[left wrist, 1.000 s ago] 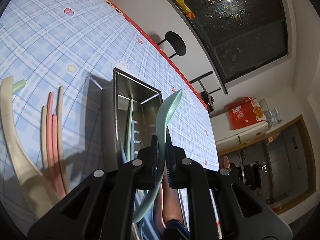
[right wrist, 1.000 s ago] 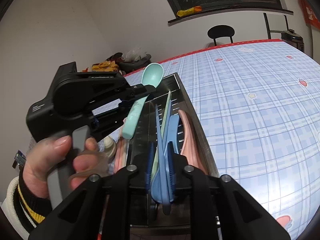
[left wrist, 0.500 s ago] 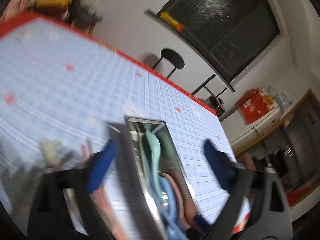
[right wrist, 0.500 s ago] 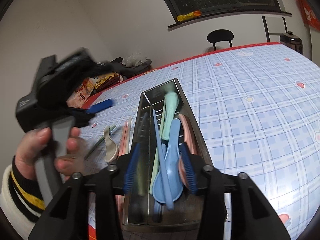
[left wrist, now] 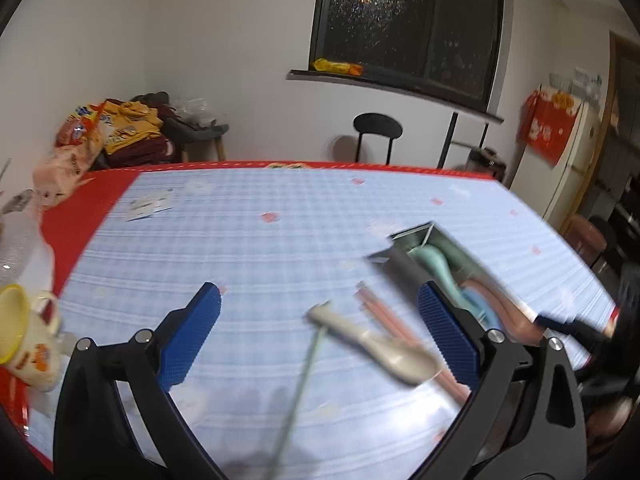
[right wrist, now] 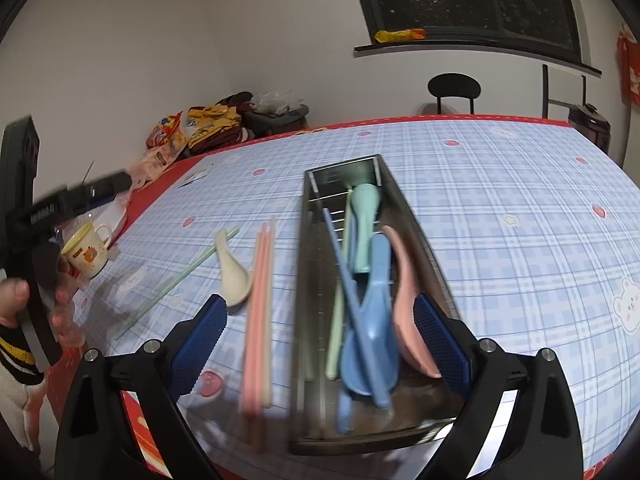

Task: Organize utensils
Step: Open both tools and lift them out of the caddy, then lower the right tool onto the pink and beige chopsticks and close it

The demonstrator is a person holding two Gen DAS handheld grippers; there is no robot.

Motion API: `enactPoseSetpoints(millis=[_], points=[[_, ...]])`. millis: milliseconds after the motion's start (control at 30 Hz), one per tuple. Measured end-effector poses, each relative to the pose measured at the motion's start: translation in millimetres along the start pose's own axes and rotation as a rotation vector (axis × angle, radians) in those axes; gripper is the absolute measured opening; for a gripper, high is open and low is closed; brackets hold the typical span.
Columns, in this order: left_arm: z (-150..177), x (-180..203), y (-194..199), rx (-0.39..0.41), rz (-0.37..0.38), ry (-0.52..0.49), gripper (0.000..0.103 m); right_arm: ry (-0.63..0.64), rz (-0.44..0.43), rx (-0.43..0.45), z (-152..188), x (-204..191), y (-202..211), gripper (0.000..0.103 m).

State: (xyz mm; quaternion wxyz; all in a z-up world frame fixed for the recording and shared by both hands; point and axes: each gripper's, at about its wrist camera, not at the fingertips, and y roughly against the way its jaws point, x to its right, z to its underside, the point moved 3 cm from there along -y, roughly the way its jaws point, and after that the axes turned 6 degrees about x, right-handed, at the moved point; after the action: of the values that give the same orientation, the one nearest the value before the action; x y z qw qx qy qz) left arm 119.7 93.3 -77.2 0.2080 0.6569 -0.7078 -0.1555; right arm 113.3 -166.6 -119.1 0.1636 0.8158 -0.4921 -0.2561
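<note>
My left gripper (left wrist: 318, 338) has just been opening and its blue ribbed pads (left wrist: 188, 340) now stand wide apart with nothing clamped between them; below them lies only the blue checked tablecloth (left wrist: 248, 248) with its red border. Through that gap I see the cream ceramic soup spoon (left wrist: 376, 344) lying on the cloth, blurred, with a thin pale green chopstick (left wrist: 300, 388) running from it toward the bottom of the view, and the pink chopsticks (left wrist: 384, 316) just beside the spoon.

My right gripper (right wrist: 320, 340) has also just been opening. Its jaws are spread wide, one pad over the cloth and the other over the rim of the long stainless steel utensil tray (right wrist: 316, 288), and neither pad presses on anything. Inside the tray lie the mint green spoon (right wrist: 366, 224), resting toward the far end, a blue spoon (right wrist: 374, 320) nearer to me with a blue chopstick (right wrist: 348, 276) crossing it on a slant, a pink spoon (right wrist: 408, 304) along the right wall, and a pale green chopstick (right wrist: 338, 312) along the left part.

Outside the tray, to its left on the cloth, the pink chopsticks (right wrist: 258, 312) lie parallel to the tray wall, the cream spoon (right wrist: 232, 272) is just beside them, and the loose green chopstick (right wrist: 176, 280) lies farther left. A cream cartoon-printed mug with a yellow rim (right wrist: 86, 250) stands near the table's left edge. In the right wrist view, a hand (right wrist: 36, 304) in a striped cuff holds the left gripper's black handle at the far left.
</note>
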Motion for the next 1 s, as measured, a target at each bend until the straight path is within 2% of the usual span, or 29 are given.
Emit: enactPoseSetpoints(millis=[200,300,467,567,667,733,933,1000], points=[[31,-23,8,-0.039,-0.013,-0.069,0.097,0.052,-0.016,-0.030,1,-31,-8,0.092],[44,-27,13,-0.028,-0.014,-0.100,0.097,0.079,-0.035,-0.048,5,-47,-12,0.092],[60,-33,14,-0.029,0.013,-0.082,0.097,0.116,-0.050,-0.080,15,-68,-17,0.085],[64,-30,14,-0.029,0.015,-0.093,0.097,0.119,-0.059,-0.100,19,-72,-20,0.076],[70,-31,15,-0.029,0.028,-0.101,0.097,0.138,-0.061,-0.128,24,-78,-24,0.059],[73,-31,15,-0.027,0.033,-0.099,0.097,0.157,-0.053,-0.146,27,-80,-28,0.041],[75,-34,16,-0.018,0.069,-0.078,0.097,0.174,0.019,-0.147,27,-78,-36,0.021],[75,-32,16,-0.018,0.071,-0.083,0.096,0.174,0.036,-0.161,27,-76,-41,0.018]])
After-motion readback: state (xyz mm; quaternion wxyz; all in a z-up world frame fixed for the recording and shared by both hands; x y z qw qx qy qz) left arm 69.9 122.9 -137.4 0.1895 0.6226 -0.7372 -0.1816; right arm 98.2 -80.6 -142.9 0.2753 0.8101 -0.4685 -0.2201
